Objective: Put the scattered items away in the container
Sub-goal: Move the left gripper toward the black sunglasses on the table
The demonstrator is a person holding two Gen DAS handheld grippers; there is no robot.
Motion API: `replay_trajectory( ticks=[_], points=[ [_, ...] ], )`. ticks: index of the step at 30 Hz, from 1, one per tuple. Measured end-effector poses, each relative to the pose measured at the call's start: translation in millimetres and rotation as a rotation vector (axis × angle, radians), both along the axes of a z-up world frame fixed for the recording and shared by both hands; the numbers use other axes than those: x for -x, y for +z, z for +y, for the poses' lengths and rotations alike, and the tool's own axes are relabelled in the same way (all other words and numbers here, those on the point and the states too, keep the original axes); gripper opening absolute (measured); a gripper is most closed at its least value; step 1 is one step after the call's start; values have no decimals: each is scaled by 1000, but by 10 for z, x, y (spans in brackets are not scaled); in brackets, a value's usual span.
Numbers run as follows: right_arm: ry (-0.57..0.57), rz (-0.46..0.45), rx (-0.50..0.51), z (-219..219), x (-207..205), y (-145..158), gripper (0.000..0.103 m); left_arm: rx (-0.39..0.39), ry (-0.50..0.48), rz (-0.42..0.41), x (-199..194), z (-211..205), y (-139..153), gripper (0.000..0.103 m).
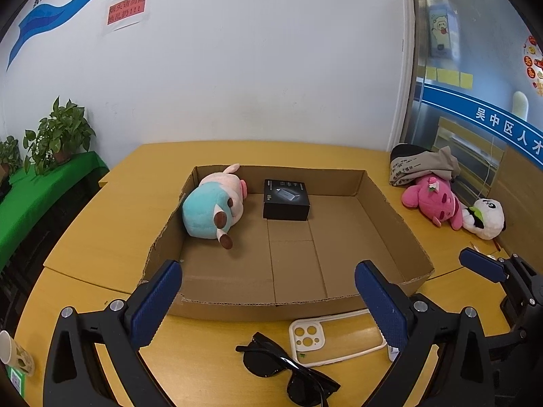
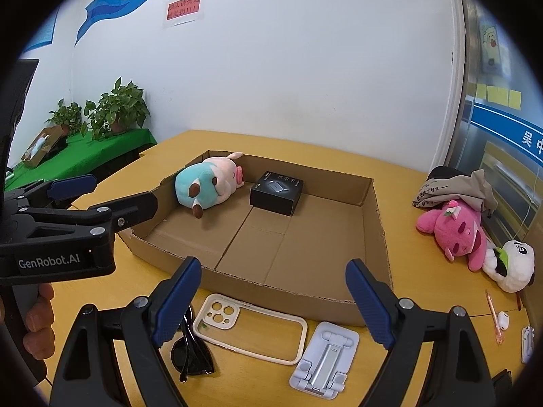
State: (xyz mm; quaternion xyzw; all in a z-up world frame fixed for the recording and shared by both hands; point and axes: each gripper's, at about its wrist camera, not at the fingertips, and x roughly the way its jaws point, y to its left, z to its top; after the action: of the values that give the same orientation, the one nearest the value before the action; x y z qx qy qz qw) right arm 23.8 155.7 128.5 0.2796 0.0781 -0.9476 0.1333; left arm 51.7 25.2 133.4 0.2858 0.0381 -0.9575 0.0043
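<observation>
Sitting on a yellow tabletop point(image 1: 112, 230) by a white wall point(image 1: 254, 68) is a flat cardboard box point(image 1: 383, 203). Inside it lie a blue and pink plush toy point(image 1: 212, 203) and a small black box point(image 1: 286, 199). Sunglasses point(image 1: 288, 369), a phone case point(image 2: 251, 325) and a phone stand point(image 2: 325, 359) lie on the tabletop in front of the box. A pink plush point(image 2: 454, 227) and a panda plush point(image 2: 512, 264) lie to its right. Green plants point(image 2: 115, 108) stand on a green side table point(image 2: 85, 156). The left claw point(image 1: 268, 305) and right claw point(image 2: 271, 305) are both spread wide, holding nothing.
</observation>
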Motion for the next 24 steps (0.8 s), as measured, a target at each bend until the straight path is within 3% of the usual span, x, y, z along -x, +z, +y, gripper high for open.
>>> replay_trajectory(
  ticks=[24],
  points=[
    [-1, -42, -6, -43, 39, -133, 87, -23, -17, -46, 9, -15, -181, 103]
  ],
)
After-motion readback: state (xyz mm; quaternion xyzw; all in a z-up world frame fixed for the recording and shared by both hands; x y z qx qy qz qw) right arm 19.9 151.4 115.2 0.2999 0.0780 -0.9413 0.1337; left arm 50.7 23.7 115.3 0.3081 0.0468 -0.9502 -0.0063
